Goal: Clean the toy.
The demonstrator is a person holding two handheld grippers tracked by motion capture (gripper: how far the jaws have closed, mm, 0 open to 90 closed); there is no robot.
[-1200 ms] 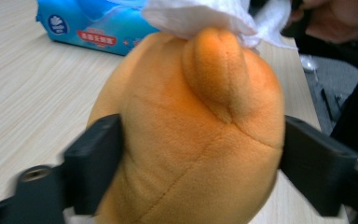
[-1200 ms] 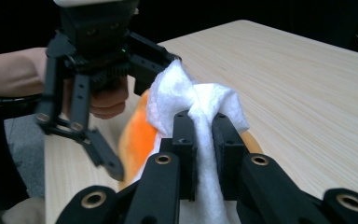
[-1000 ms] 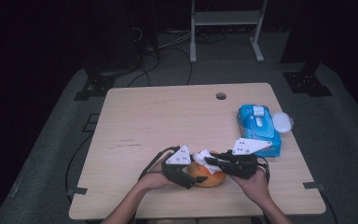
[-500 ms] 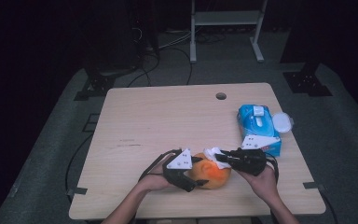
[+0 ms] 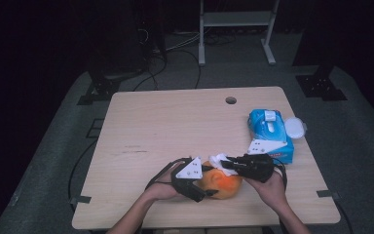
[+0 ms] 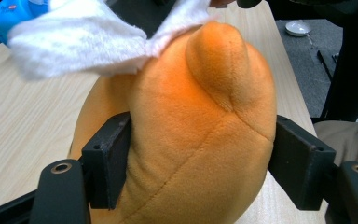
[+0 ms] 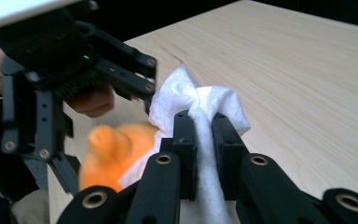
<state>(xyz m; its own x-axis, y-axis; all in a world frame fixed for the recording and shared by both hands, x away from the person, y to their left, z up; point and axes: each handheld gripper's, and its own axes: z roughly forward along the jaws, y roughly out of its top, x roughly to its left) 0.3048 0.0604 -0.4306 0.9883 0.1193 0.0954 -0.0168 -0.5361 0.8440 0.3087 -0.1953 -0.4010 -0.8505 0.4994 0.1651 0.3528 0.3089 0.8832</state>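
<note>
An orange plush toy (image 5: pixel 222 183) lies near the table's front edge. My left gripper (image 5: pixel 200 188) is shut on it, and in the left gripper view its pads (image 6: pixel 108 156) press into both sides of the plush toy (image 6: pixel 200 107). My right gripper (image 5: pixel 227 164) comes in from the right, shut on a white cloth (image 5: pixel 218 159). The right gripper view has the cloth (image 7: pixel 191 95) bunched between the narrow jaws of that gripper (image 7: pixel 204 128), just above the toy (image 7: pixel 107 149). The cloth (image 6: pixel 79 42) drapes over the toy's top.
A blue wipes pack (image 5: pixel 268 132) lies at the table's right edge, with a white round lid (image 5: pixel 295 127) beside it. A cable hole (image 5: pixel 231 100) sits at the far middle of the table (image 5: pixel 175 122). A metal stand and cables are on the floor beyond.
My right gripper has shifted slightly to the right and away with the white cloth, uncovering more of the orange toy. The left gripper has kept still on the toy.
</note>
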